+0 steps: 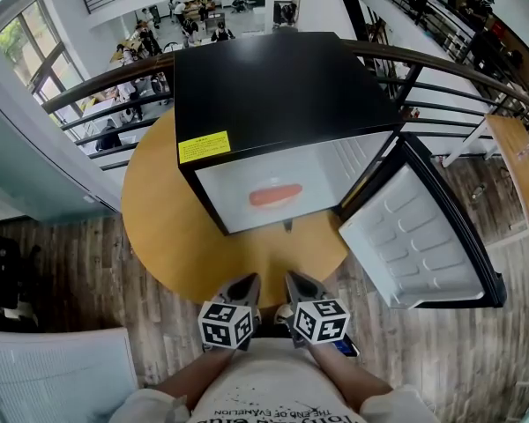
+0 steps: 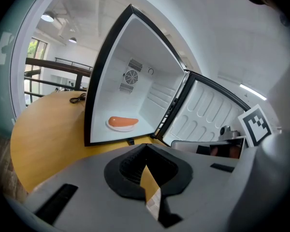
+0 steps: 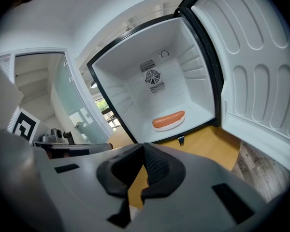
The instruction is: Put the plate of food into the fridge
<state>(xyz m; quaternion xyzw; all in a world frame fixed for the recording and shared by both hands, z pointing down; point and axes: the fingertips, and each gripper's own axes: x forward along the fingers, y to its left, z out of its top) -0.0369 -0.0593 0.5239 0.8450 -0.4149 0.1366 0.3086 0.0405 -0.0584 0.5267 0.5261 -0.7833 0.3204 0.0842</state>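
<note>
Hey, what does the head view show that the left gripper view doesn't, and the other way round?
Head view only: the yellow sticker on the fridge top, and people at tables downstairs. Left gripper view only: the fan vent on the fridge's back wall. Both: the open door, the sausage inside.

A white plate (image 1: 276,200) carrying an orange sausage (image 1: 275,195) lies flat on the floor of the black fridge (image 1: 282,86), whose door (image 1: 420,229) stands wide open.
</note>
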